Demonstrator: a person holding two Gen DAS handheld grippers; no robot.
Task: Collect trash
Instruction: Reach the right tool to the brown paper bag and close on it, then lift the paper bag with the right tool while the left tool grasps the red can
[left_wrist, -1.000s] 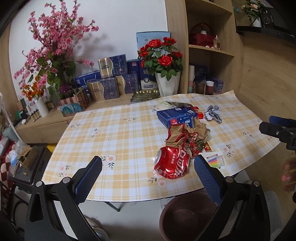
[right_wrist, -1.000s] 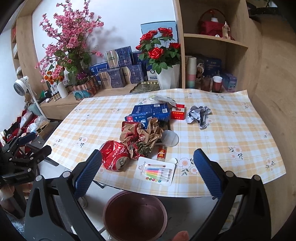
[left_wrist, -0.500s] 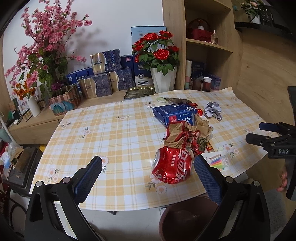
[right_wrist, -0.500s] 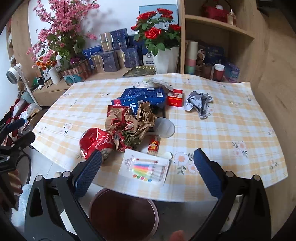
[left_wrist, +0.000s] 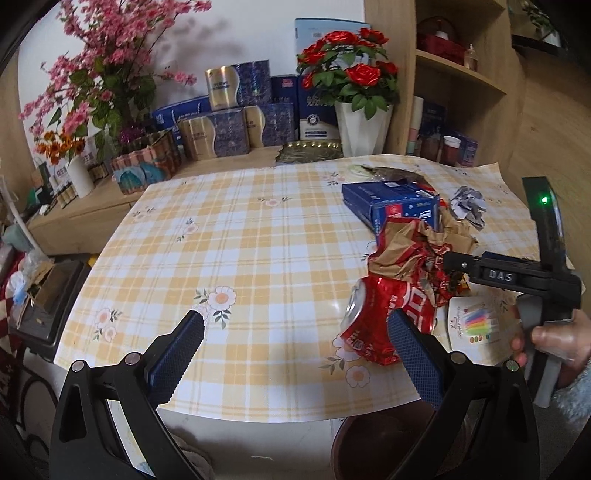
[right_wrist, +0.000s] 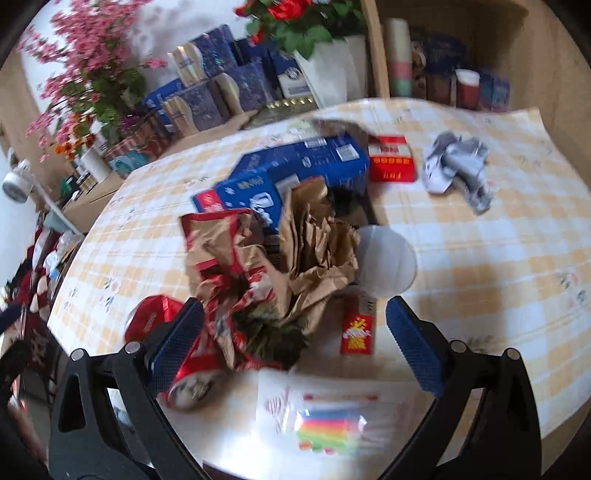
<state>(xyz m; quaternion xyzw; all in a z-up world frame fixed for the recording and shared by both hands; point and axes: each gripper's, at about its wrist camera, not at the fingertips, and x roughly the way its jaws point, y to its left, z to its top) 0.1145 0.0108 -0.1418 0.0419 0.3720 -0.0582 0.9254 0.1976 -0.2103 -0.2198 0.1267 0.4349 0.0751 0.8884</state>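
The left tongs hang wide open at the near edge of the yellow-checked, flower-printed surface, gripping nothing. A crushed red drink can lies just beyond their right finger, touching a crumpled brown-and-red paper wrapper. The right tongs are spread open too, empty, above that wrapper, with a white card of coloured candles beneath them near the edge. Farther back sit a blue cardboard box, a red-and-white carton and crumpled grey foil. A brown round bin stands below the edge.
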